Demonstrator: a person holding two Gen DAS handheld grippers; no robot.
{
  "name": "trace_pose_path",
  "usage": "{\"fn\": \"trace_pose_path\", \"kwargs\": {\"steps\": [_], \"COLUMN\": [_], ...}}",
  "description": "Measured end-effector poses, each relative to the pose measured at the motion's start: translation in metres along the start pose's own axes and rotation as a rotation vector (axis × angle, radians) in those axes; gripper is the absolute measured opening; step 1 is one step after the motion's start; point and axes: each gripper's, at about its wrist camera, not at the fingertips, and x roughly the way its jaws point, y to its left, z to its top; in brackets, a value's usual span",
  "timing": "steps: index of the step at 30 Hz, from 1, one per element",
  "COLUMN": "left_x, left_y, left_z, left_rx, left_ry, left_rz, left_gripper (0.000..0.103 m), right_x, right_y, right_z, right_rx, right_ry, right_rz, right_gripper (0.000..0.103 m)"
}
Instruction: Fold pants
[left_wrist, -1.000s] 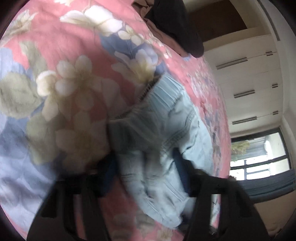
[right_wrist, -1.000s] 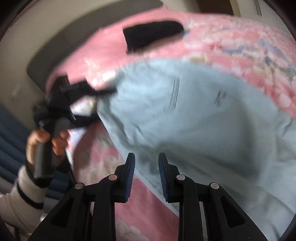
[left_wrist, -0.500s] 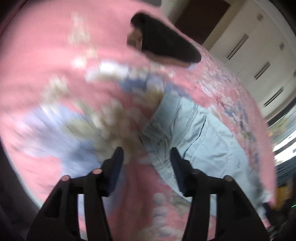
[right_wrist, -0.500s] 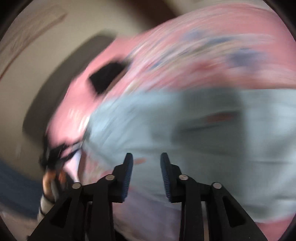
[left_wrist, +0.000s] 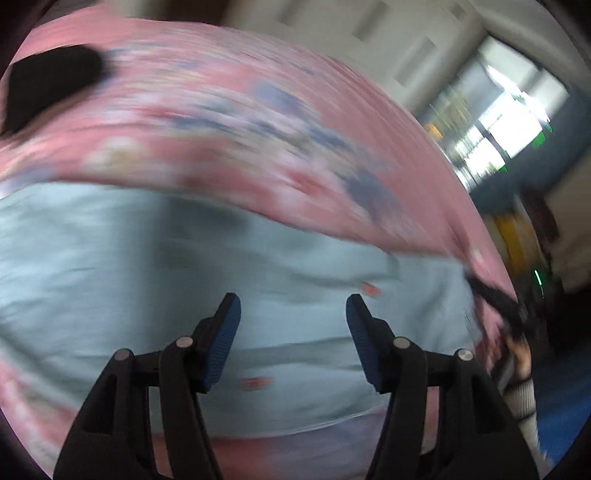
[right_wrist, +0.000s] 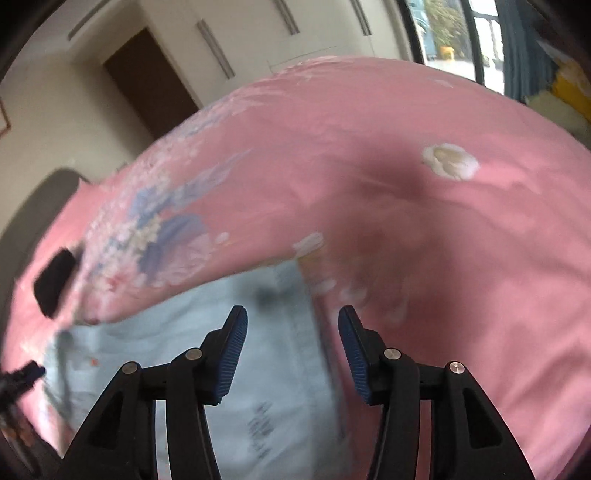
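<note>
Light blue jeans (left_wrist: 147, 277) lie spread flat on a pink floral bedspread (left_wrist: 258, 129); this view is motion-blurred. My left gripper (left_wrist: 291, 299) hovers open over the middle of the jeans with nothing between its fingers. The right gripper (left_wrist: 495, 295) shows as a dark blur at the jeans' far right end, held by a hand (left_wrist: 519, 354) in a striped sleeve. In the right wrist view my right gripper (right_wrist: 292, 310) is over the right-hand edge of the jeans (right_wrist: 166, 332), its jaws opening and holding nothing. The left gripper (right_wrist: 22, 373) peeks in at the left rim.
A black garment (left_wrist: 48, 85) lies near the head of the bed, also visible as a dark patch (right_wrist: 55, 280). Bare bedspread (right_wrist: 443, 258) stretches right of the jeans. A grey headboard (right_wrist: 37, 199), a brown door (right_wrist: 147, 81), wardrobes (right_wrist: 258, 37) and a window (left_wrist: 498, 122) surround the bed.
My left gripper let go of the jeans' waistband, widened and swept across over the jeans. My right gripper's jaws spread apart as it swung to the jeans' other end.
</note>
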Motion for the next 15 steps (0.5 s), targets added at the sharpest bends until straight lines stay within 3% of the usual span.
{"fn": "trace_pose_path", "kwargs": {"steps": [3,5,6,8,9,11,15], "left_x": [0.043,0.065,0.076,0.094,0.102,0.112,0.126], "left_y": [-0.045,-0.071,-0.082,-0.095,-0.102,-0.111,-0.117], "left_z": [0.001,0.002,0.0,-0.001,-0.003,-0.004,-0.003], "left_rx": [0.075,0.107,0.121,0.133,0.14,0.153,0.155], "left_ry": [0.096,0.138,0.163,0.196,0.208,0.216,0.231], "left_rz": [-0.074,-0.092,-0.1,-0.111,-0.107,-0.112,-0.106], "left_gripper": [0.059,0.059,0.059,0.059,0.059,0.059,0.059], "right_x": [0.013,0.01,0.005,-0.013,-0.028,-0.051,-0.076], "right_y": [-0.011,-0.008,-0.006,0.002,0.01,0.025,0.053], "right_z": [0.007,0.005,0.003,-0.002,-0.007,-0.018,-0.055], "right_rx": [-0.03,-0.081,-0.109,-0.15,-0.179,-0.252,-0.389], "right_ry": [0.026,0.012,-0.004,-0.05,-0.083,-0.113,-0.045], "right_rz": [0.067,0.116,0.125,0.156,0.199,0.259,0.337], "right_gripper": [0.049,0.023,0.015,0.015,0.007,0.006,0.006]}}
